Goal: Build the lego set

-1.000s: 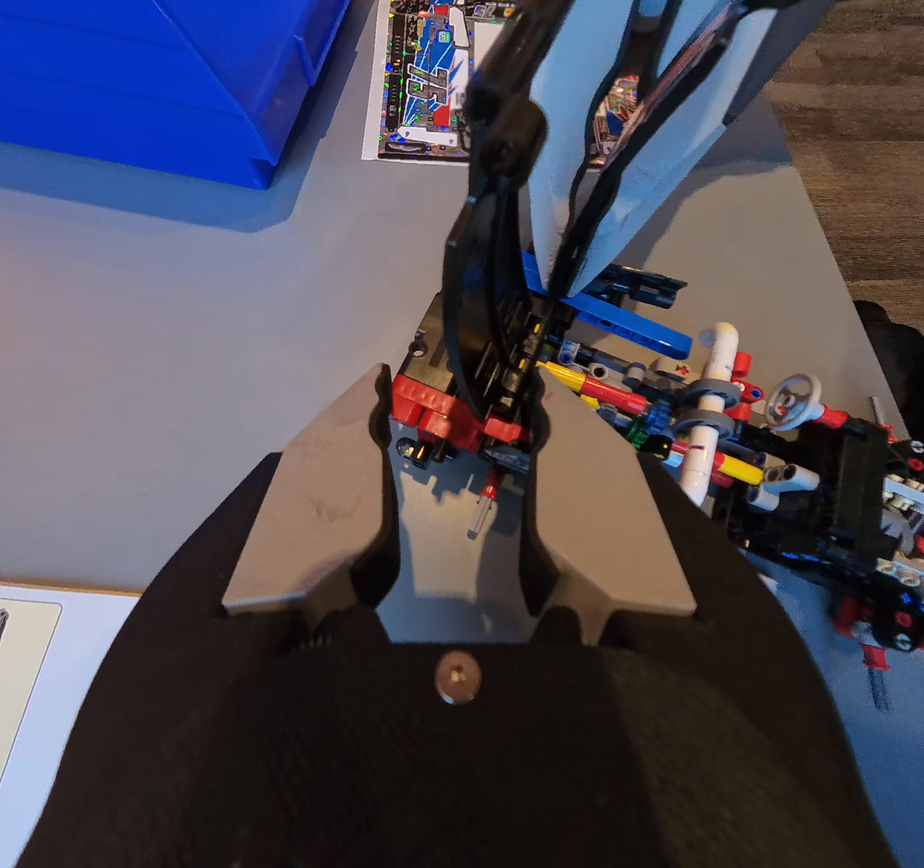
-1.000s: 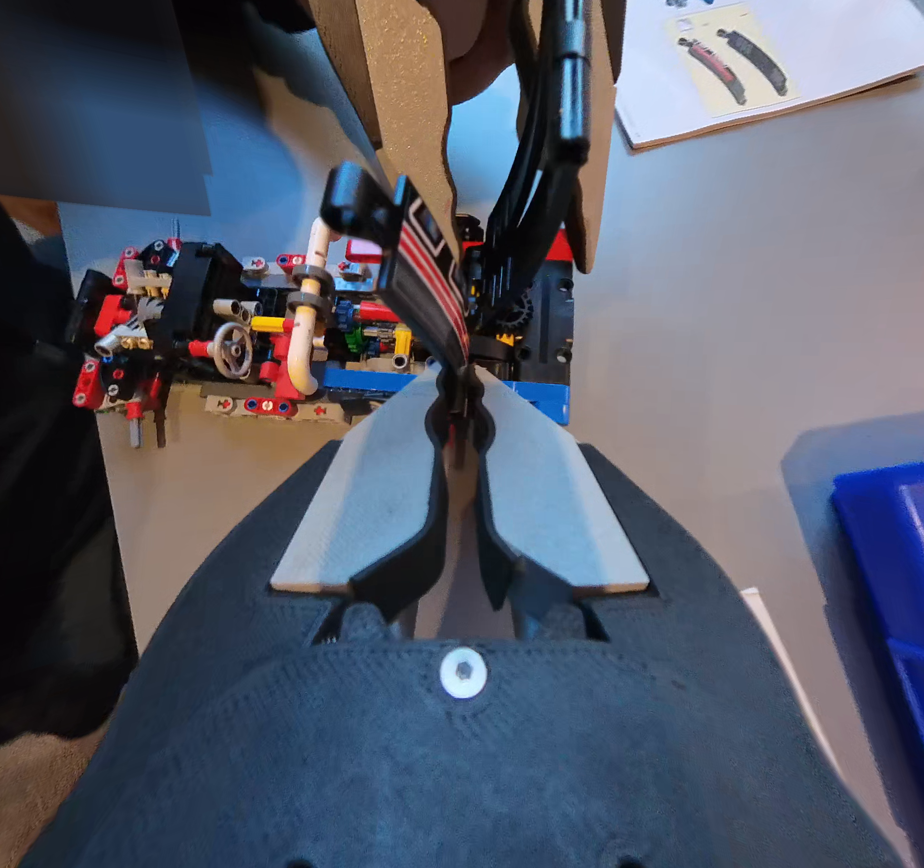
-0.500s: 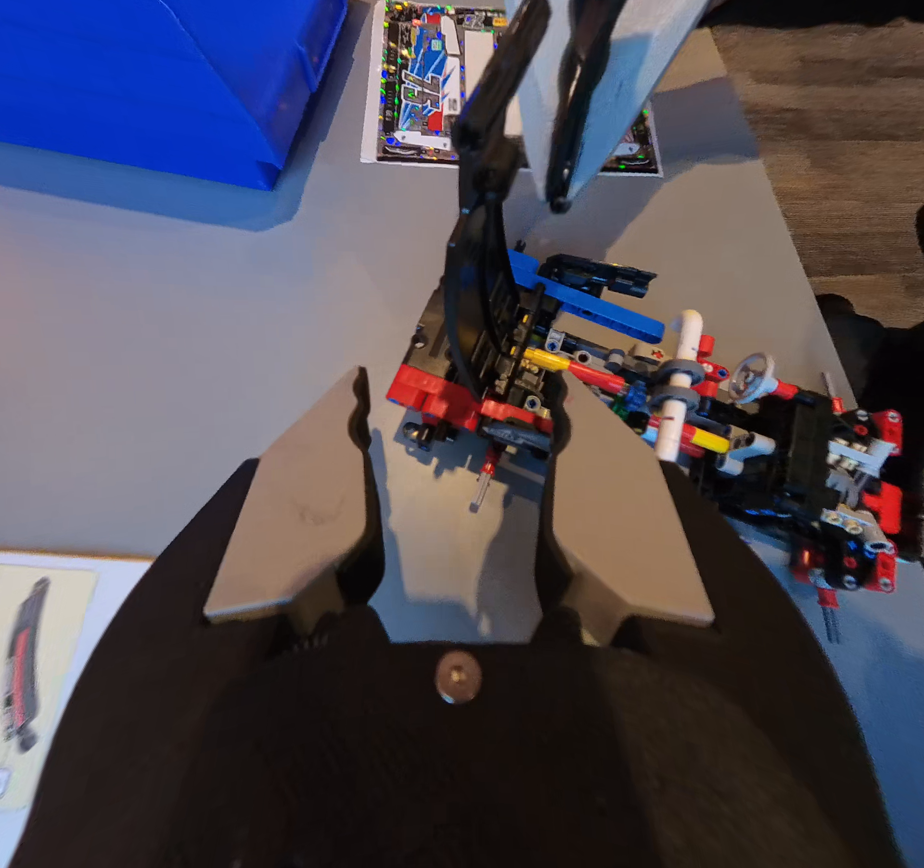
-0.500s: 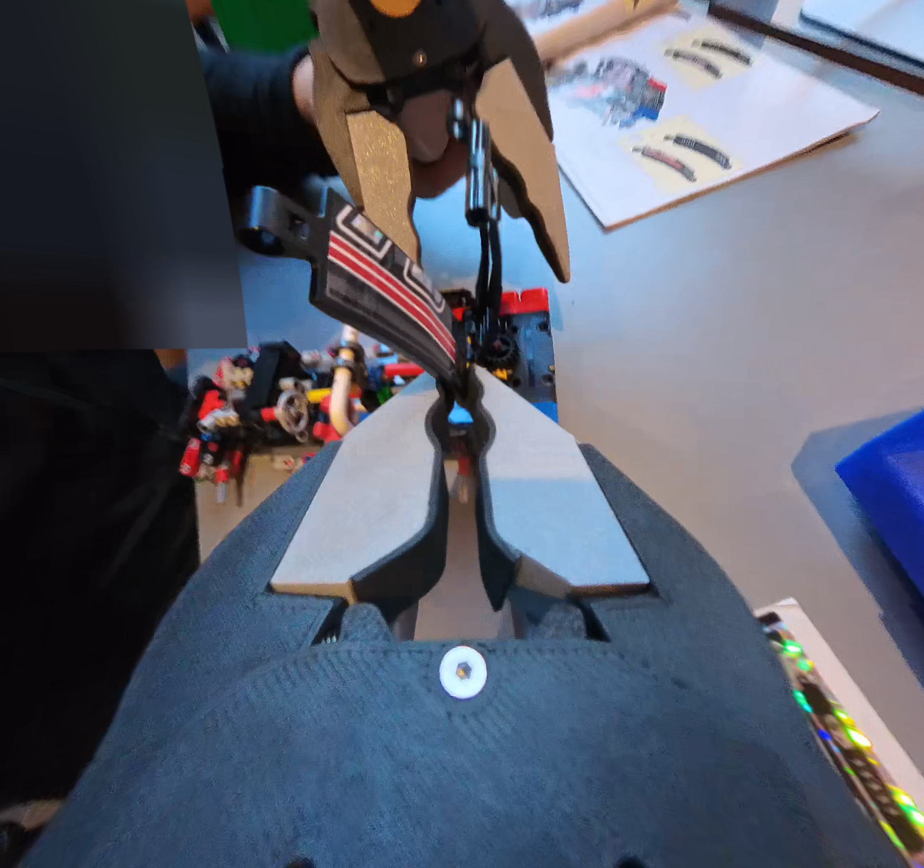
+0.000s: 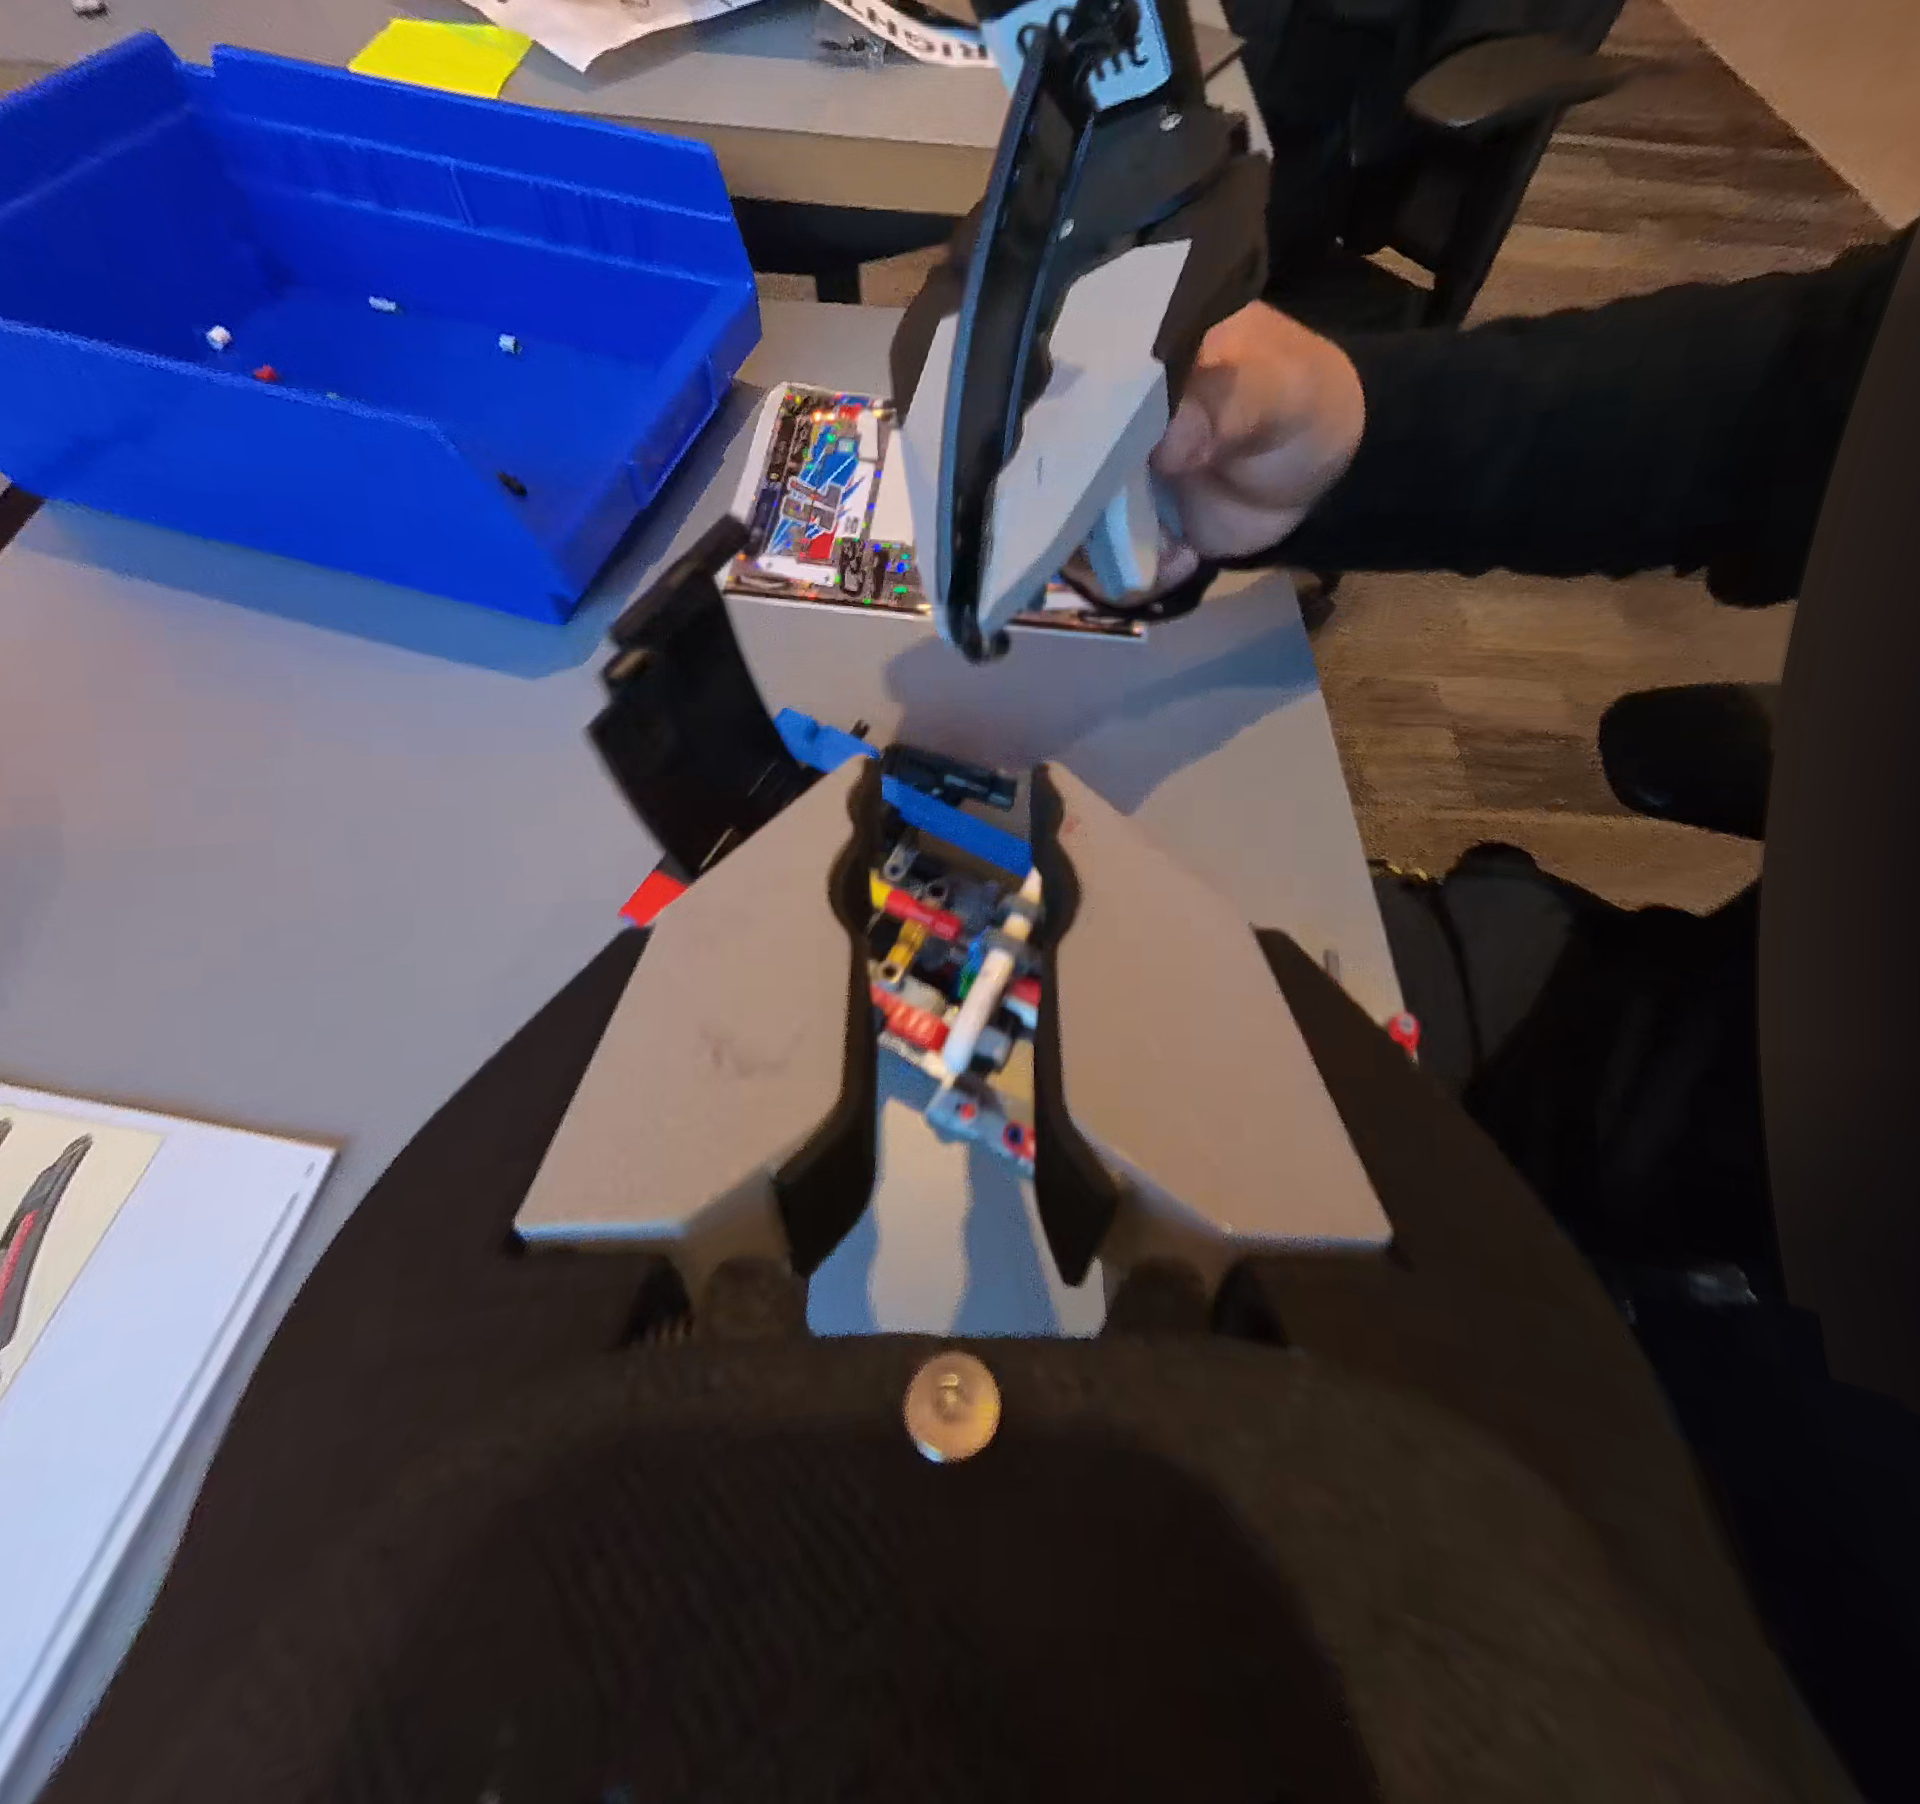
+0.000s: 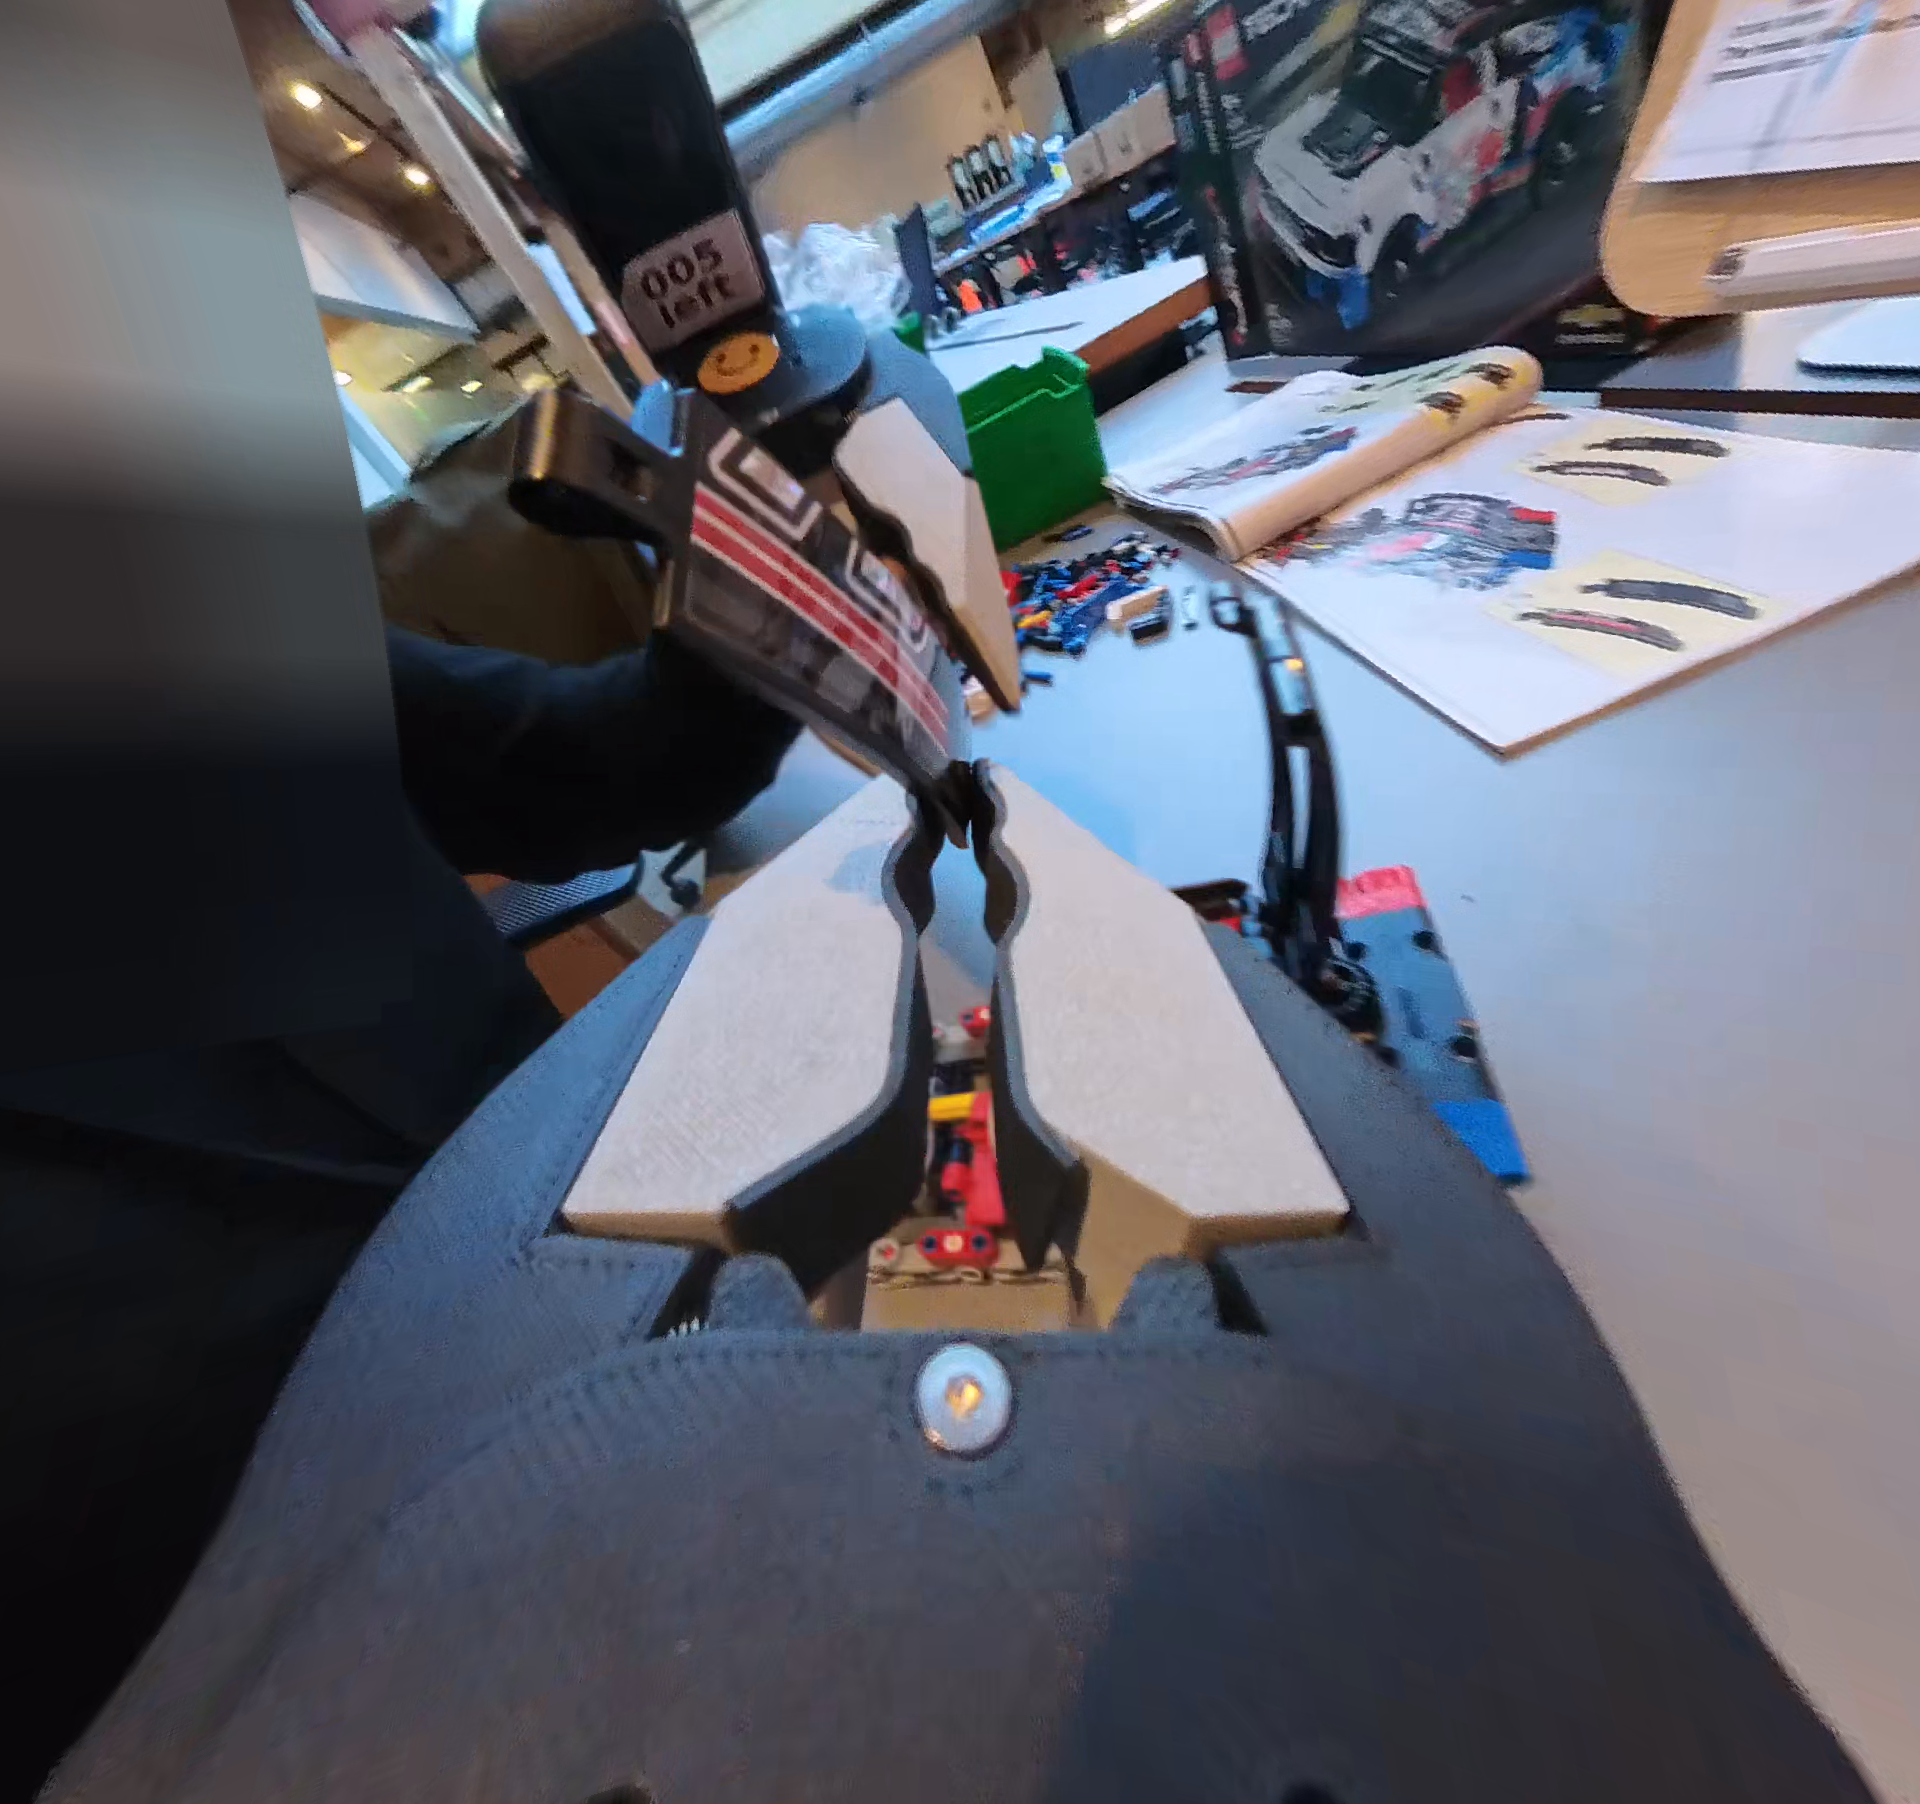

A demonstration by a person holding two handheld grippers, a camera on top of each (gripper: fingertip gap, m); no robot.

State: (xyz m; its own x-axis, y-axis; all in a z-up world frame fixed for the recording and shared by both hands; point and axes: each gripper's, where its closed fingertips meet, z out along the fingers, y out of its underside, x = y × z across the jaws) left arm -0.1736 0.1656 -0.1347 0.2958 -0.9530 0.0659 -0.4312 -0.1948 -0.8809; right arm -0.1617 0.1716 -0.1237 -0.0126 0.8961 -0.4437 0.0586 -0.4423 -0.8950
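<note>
The lego car chassis lies on the grey table, seen through the gap of my left gripper, which is open, empty and held above it. A black curved panel stands upright on the chassis end; it also shows in the right wrist view. My right gripper is shut on a second black curved panel with red and white stripes, held in the air above the chassis. The left wrist view shows that gripper with the panel edge-on.
A blue bin with a few small pieces stands at the left, a sticker sheet beside it. An open instruction booklet, loose bricks, a green bin and the set's box lie beyond. A person's hand holds the right gripper. Left and right tips are no more than a few centimetres apart.
Both grippers have risen away from the chassis. The right one has carried the striped panel up with it. The left gripper's jaws have narrowed, and it now hangs over the chassis middle.
</note>
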